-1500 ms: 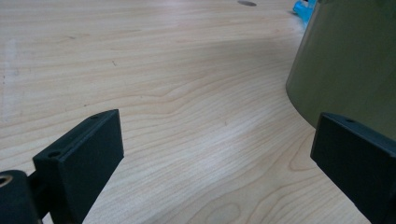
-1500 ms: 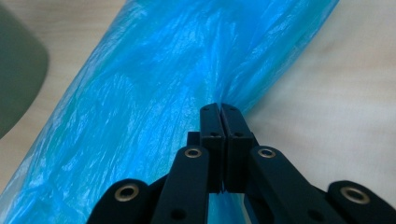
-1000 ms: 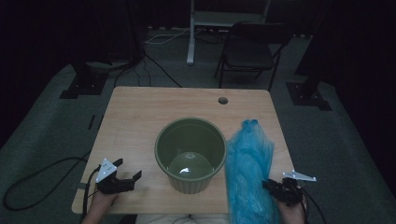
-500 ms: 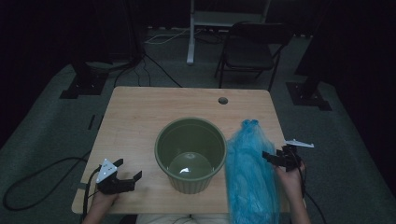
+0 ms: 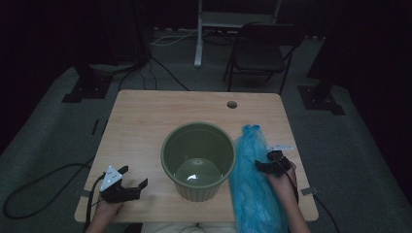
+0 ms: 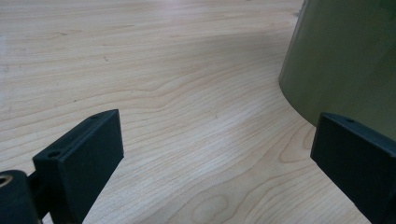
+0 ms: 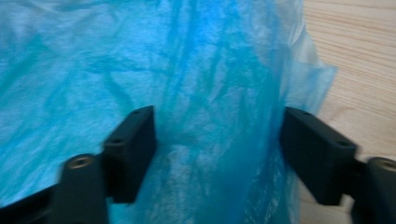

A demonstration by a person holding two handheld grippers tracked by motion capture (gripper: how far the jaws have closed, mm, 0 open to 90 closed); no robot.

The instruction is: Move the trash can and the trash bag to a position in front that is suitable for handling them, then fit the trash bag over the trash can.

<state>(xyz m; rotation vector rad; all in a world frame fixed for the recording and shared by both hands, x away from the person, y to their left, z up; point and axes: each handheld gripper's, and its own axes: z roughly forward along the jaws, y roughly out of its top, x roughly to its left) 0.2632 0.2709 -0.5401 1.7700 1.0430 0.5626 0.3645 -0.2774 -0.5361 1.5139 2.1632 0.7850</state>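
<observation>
Right gripper (image 5: pixel 264 166) sits over the blue plastic bag (image 5: pixel 253 189), jaws spread and just now closing a little, a fold of film between them but not pinched. Left gripper (image 5: pixel 132 177) rests on the table (image 5: pixel 145 121), jaws wide apart, green pot (image 5: pixel 198 160) just beyond one fingertip.

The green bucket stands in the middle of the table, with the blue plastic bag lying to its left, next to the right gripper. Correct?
Not quite. The blue plastic bag lies to the right of the green bucket, not its left, as the high view shows. The rest holds: the bucket stands mid-table and the right gripper is at the bag, which reaches between its open jaws in the right gripper view.
</observation>
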